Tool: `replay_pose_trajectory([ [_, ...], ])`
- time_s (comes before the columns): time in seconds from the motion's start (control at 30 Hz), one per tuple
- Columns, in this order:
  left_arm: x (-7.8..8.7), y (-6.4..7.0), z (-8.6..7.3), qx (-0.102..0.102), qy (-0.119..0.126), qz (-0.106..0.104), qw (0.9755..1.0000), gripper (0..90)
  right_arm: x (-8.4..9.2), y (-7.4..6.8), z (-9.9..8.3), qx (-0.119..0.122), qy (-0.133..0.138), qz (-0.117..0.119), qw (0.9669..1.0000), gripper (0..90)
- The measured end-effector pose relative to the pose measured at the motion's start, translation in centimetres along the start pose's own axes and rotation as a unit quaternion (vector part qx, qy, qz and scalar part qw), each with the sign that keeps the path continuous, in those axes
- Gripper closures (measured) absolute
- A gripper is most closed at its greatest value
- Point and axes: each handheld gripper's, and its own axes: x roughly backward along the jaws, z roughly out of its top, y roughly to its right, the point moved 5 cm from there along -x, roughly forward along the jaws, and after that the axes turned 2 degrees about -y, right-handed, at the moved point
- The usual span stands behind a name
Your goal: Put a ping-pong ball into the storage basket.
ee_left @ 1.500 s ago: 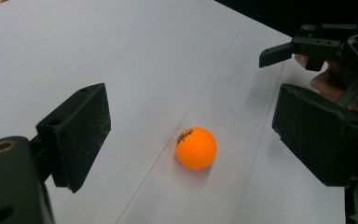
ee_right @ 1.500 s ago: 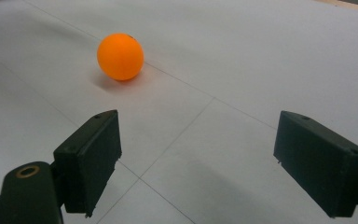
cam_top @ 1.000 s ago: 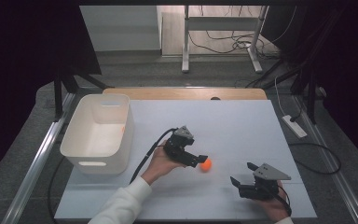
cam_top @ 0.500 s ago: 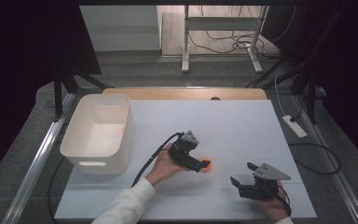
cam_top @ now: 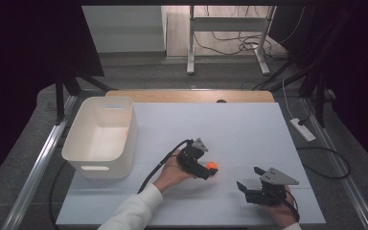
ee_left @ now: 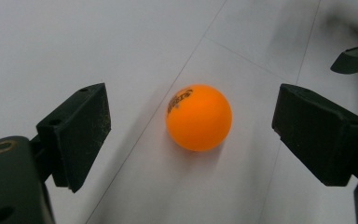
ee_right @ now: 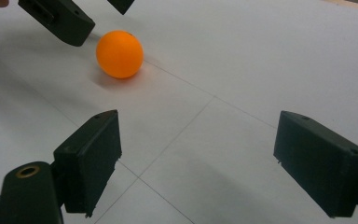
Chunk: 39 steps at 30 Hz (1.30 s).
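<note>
The left gripper [ee_left: 189,140] is straddling the ball [ee_left: 199,117], fingers wide open, touching nothing. Closing evenly across its middle is looking wisest, since it may roll.

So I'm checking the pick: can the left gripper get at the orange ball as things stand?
Probably yes: the left gripper is open, its fingers flank the orange ball with nothing between.

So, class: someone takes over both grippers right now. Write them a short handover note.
Left gripper: open, jaws on either side of the orange ball, not touching it.
Right gripper: open, holding nothing, low over the table near the front edge.
Ball: on the table, right of the white bin.
Done: left gripper lined up on the ball.
Left: close on the ball and lift; probably drop it in the bin.
</note>
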Motion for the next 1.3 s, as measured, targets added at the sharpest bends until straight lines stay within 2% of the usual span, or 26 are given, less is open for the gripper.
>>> replay_pose_trajectory([
  [0.07, -0.1, 0.0, 0.0, 0.000, -0.003, 0.000, 1.0000, 12.4, 0.0, 0.0, 0.0, 0.000, 0.000, 0.000, 1.0000, 14.5],
  [0.1, -0.4, 0.0, -0.1, -0.007, -0.011, 0.001, 0.9999, 12.4, 0.0, 0.0, 0.0, 0.000, -0.001, 0.000, 1.0000, 14.6],
  [0.37, -1.5, 0.0, -0.3, -0.025, -0.039, 0.012, 0.9989, 13.9, 0.0, 0.0, 0.0, -0.001, 0.000, 0.000, 1.0000, 14.5],
  [0.6, -2.2, 0.0, -0.3, -0.024, -0.050, 0.015, 0.9983, 16.4, 0.0, 0.1, 0.0, 0.000, 0.000, -0.001, 1.0000, 14.5],
  [0.77, -2.3, 0.1, -0.2, -0.026, -0.051, 0.012, 0.9983, 24.7, 0.0, 0.1, 0.0, 0.000, 0.000, -0.001, 1.0000, 14.5],
  [0.83, -2.2, 0.1, -0.2, -0.025, -0.048, 0.008, 0.9985, 33.2, 0.0, 0.1, 0.0, 0.000, 0.001, -0.001, 1.0000, 14.6],
  [0.87, -2.2, 0.1, -0.2, -0.026, -0.046, 0.005, 0.9986, 33.2, 0.0, 0.1, 0.0, -0.001, 0.002, 0.000, 1.0000, 14.5],
  [0.93, -2.1, 0.3, -0.1, -0.027, -0.044, 0.000, 0.9987, 43.7, 0.0, 0.1, 0.0, -0.001, 0.000, -0.001, 1.0000, 14.5],
  [1.0, -2.0, 0.4, -0.1, -0.030, -0.045, -0.005, 0.9985, 49.7, 0.0, 0.1, -0.1, -0.002, 0.001, 0.000, 1.0000, 14.5],
  [1.3, -1.3, 0.4, 0.1, -0.029, -0.034, -0.004, 0.9990, 50.5, 0.1, 0.1, 0.0, -0.002, 0.003, -0.002, 1.0000, 14.6],
])
